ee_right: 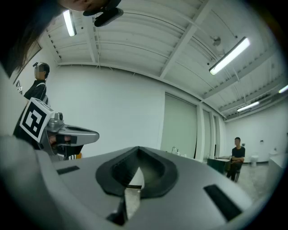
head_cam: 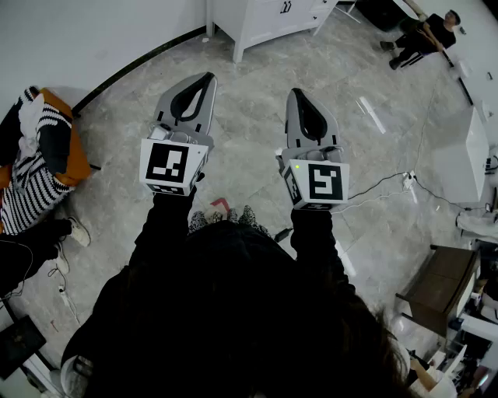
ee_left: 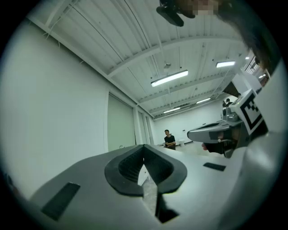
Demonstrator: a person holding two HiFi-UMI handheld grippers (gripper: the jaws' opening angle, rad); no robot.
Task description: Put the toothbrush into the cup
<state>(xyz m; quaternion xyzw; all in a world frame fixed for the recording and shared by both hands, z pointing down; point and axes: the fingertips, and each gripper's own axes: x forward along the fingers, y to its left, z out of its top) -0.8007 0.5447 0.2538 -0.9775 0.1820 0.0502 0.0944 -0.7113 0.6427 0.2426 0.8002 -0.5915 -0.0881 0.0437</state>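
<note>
Left hand-held gripper (head_cam: 204, 84) and right hand-held gripper (head_cam: 299, 97) are pressed together, empty, held level above the floor (head_cam: 249, 70), likely only a starting pose; neither toothbrush nor cup shows in any view.

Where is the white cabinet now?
Head view, top centre: the white cabinet stands beside the white wall, ahead of the left gripper and right gripper, with a seated person in black to its right.

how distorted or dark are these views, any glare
Head view: fisheye curves the walls, with a pale glare streak on the floor. Left gripper view: dark round vignette, ceiling light blown out. Right gripper view: same vignette, light strip overexposed.
</note>
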